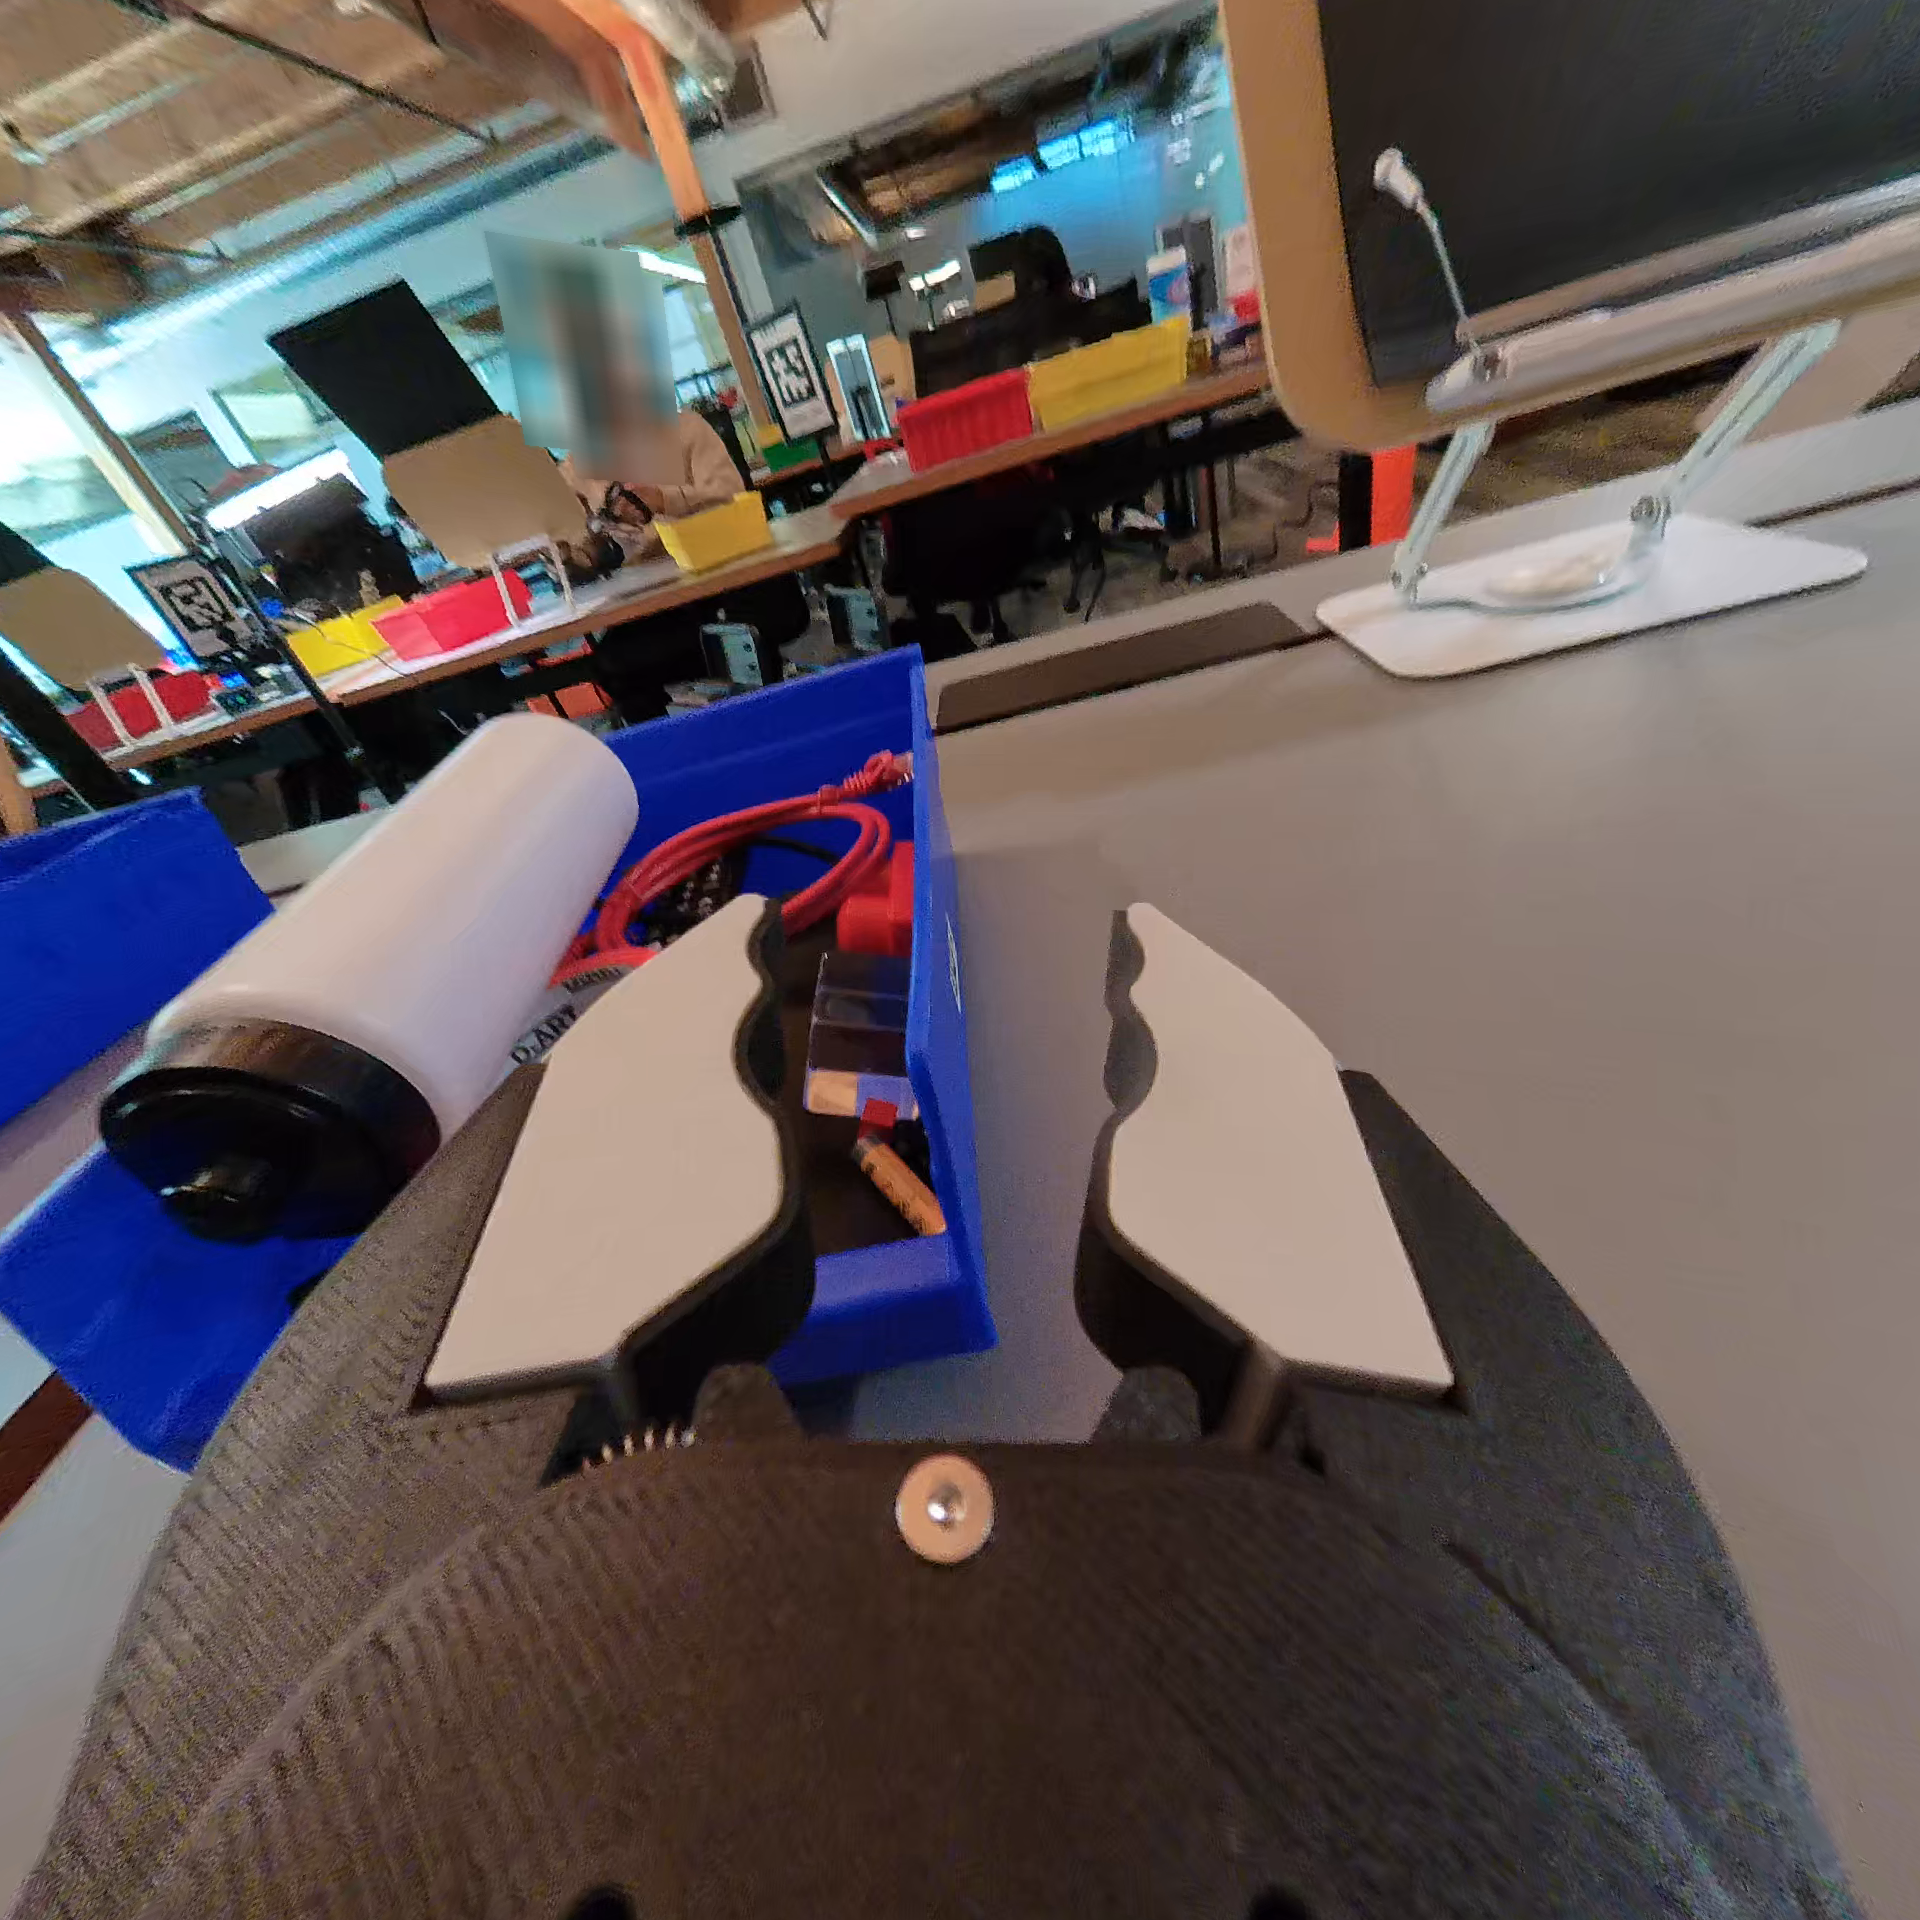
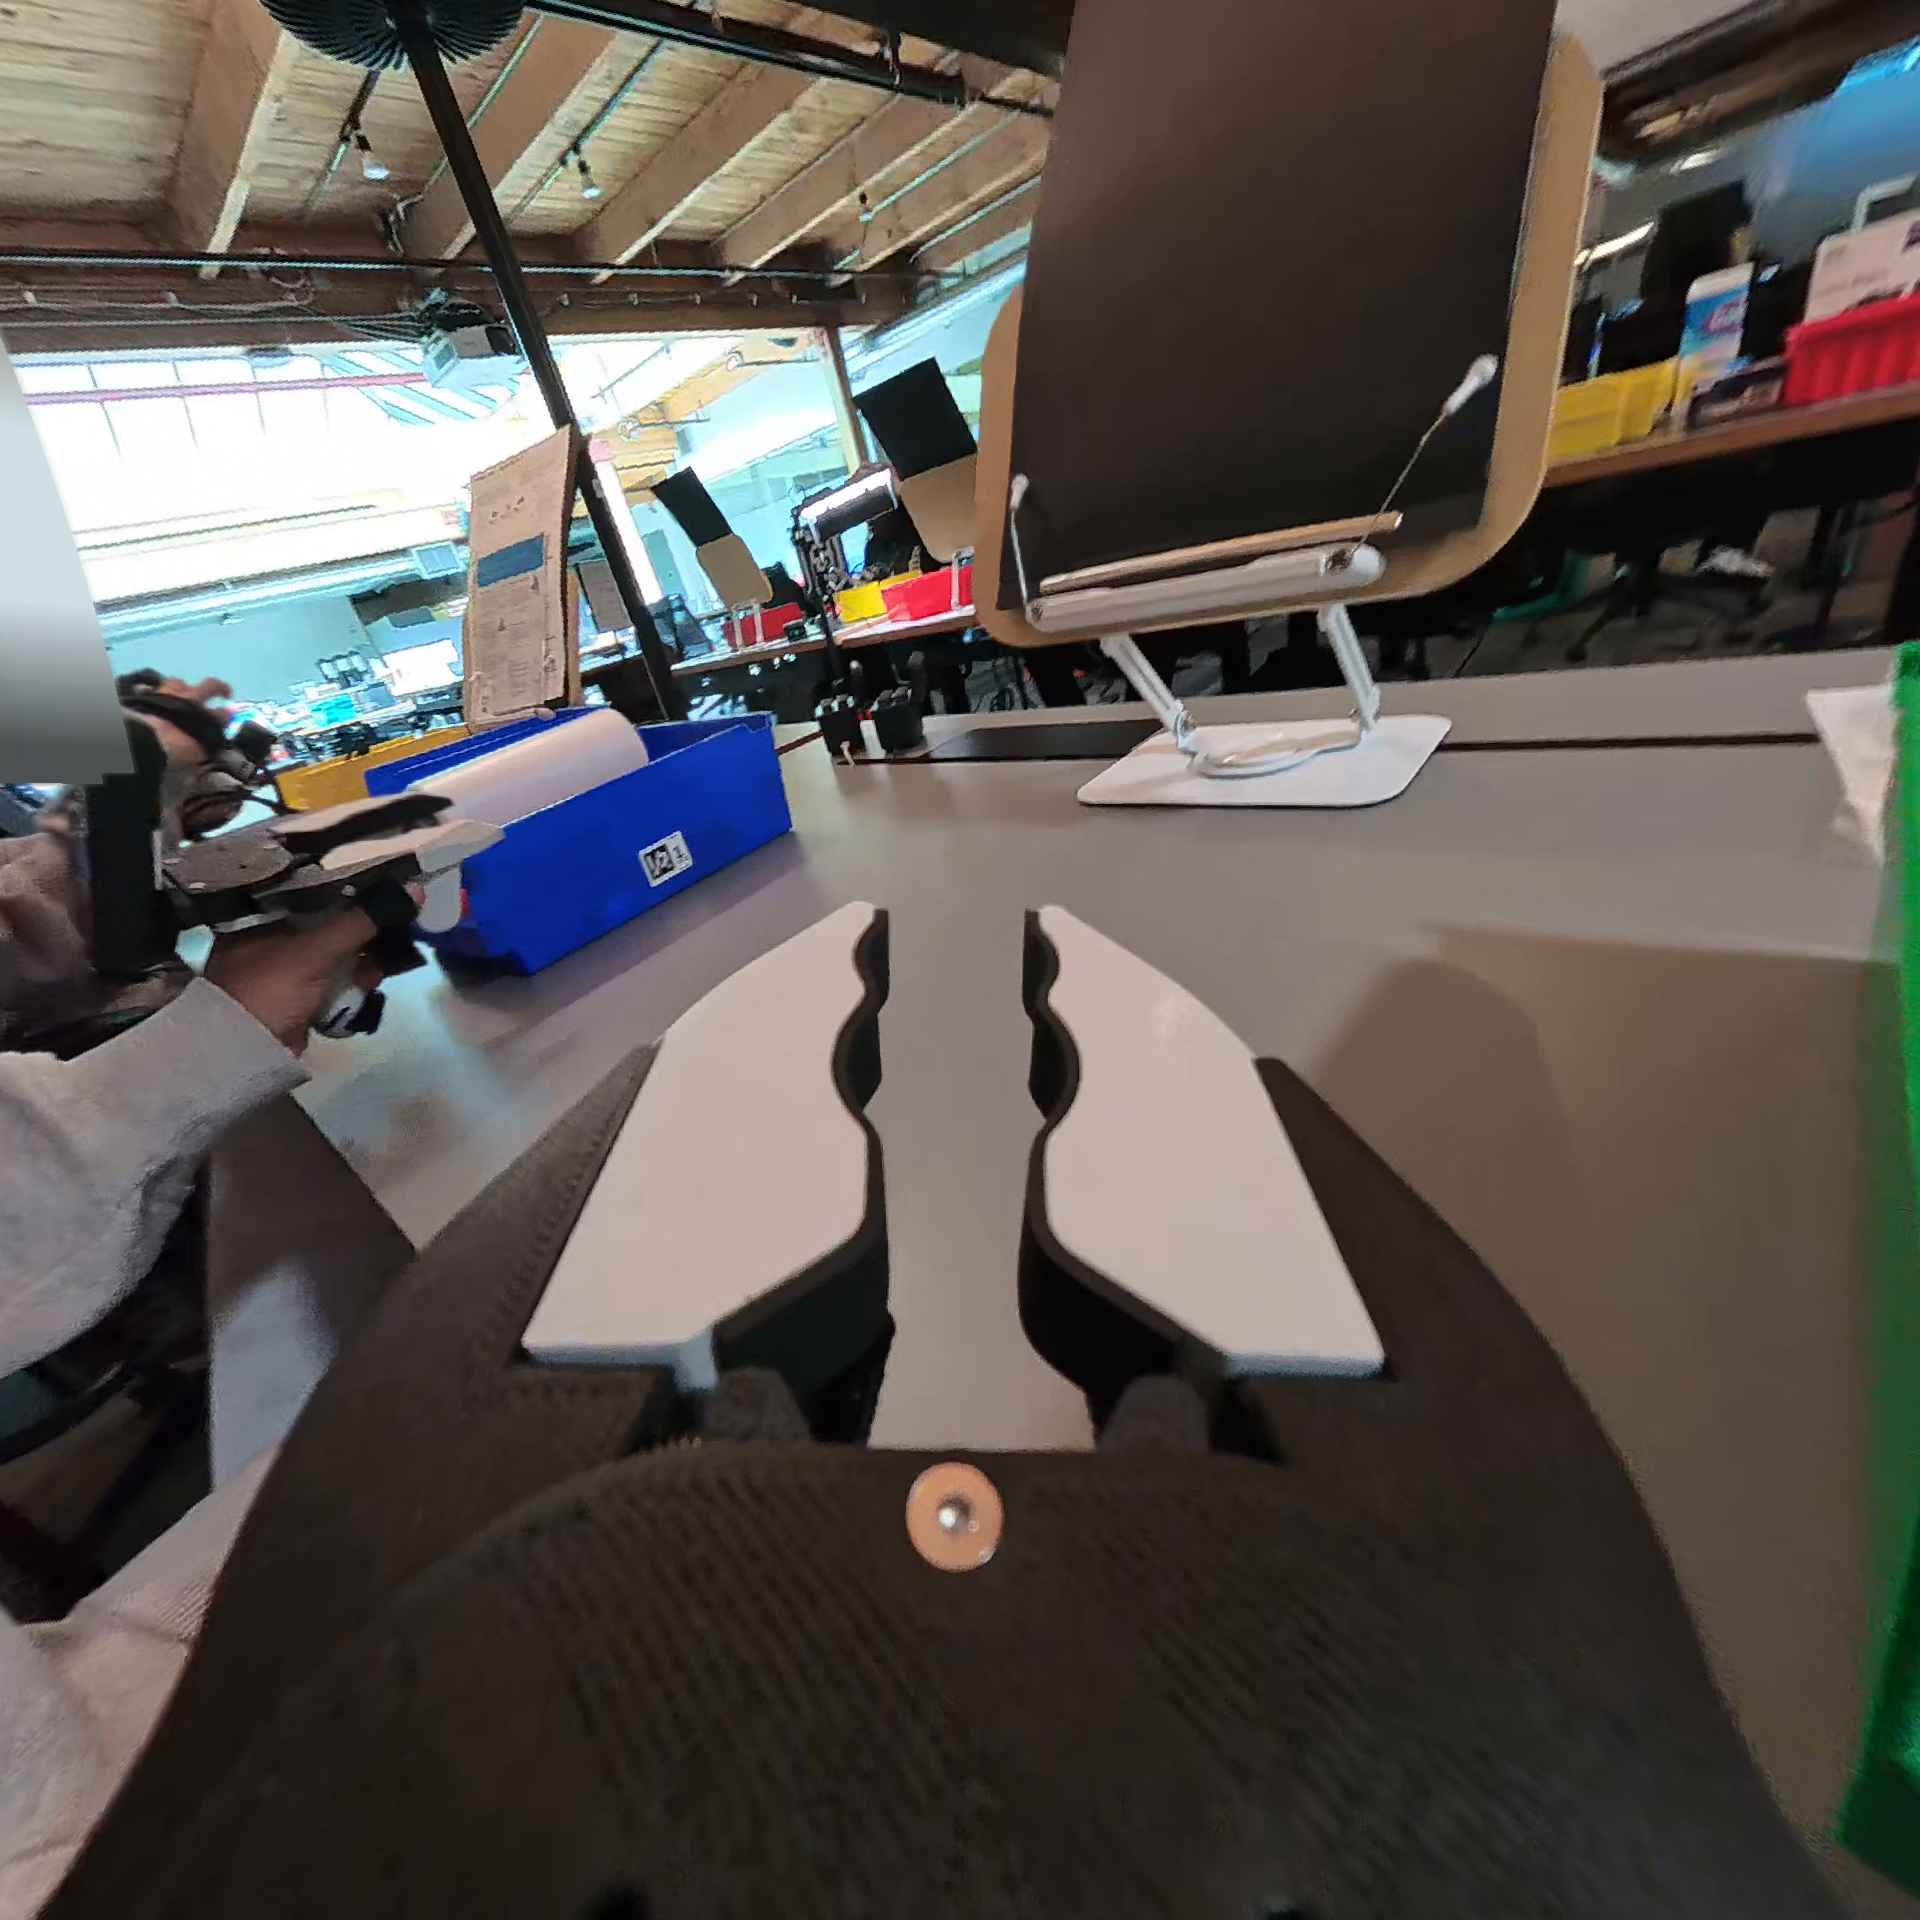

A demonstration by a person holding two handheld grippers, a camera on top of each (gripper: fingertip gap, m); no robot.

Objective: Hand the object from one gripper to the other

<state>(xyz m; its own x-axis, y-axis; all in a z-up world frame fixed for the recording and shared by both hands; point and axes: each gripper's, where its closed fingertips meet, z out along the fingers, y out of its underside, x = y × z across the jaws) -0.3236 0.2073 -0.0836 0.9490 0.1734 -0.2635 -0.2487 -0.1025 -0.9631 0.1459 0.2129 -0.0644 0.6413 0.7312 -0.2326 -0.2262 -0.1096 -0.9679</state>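
Note:
A white bottle [image 1: 416, 935] with a black lid lies tilted on top of an open blue bin [image 1: 940, 1039], lid end towards me. My left gripper [image 1: 945, 920] is open and empty. It hovers over the bin's right wall, with the bottle just left of its left finger [image 1: 623, 1143]. My right gripper [image 2: 956, 920] is empty, its jaws a narrow gap apart, over bare grey table. In the right wrist view the left gripper [image 2: 468, 821], held by a hand, is far left at the blue bin [image 2: 623, 831], where the bottle [image 2: 540, 769] also lies.
The bin holds a red cable [image 1: 779, 842], a clear block [image 1: 857, 1029] and an orange battery [image 1: 899, 1184]. A dark board on a white stand [image 2: 1268, 769] is at the back of the grey table [image 2: 1351, 1039]. A green object [image 2: 1886, 1351] is at the right edge. A second blue bin [image 1: 104, 925] is far left.

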